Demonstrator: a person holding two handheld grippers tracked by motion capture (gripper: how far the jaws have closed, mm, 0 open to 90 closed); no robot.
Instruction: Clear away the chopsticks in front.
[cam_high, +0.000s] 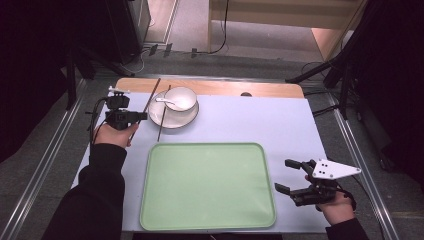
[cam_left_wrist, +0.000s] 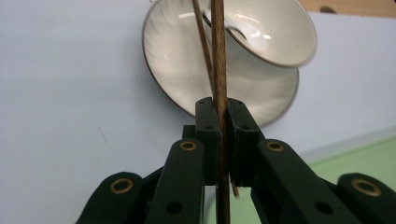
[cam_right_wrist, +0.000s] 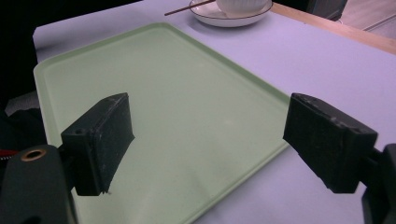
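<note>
My left gripper (cam_high: 141, 116) is shut on a dark wooden chopstick (cam_high: 152, 95) and holds it lifted at the table's left, beside a white plate (cam_high: 187, 119). In the left gripper view the jaws (cam_left_wrist: 222, 107) pinch that chopstick (cam_left_wrist: 218, 65) upright in front of the plate (cam_left_wrist: 173, 70). A second chopstick (cam_high: 163, 114) lies with its far end on the plate. A white bowl (cam_high: 182, 97) with a white spoon (cam_high: 167, 101) in it stands on the plate. My right gripper (cam_high: 287, 175) stands open beside the right edge of a green tray (cam_high: 207, 185), nothing between its pads (cam_right_wrist: 100, 140).
The light green tray (cam_right_wrist: 163, 84) lies in the front middle of the pale blue table cover (cam_high: 260, 120). A wooden strip (cam_high: 225, 88) runs along the table's far edge. Dark stands and cables flank the table on both sides.
</note>
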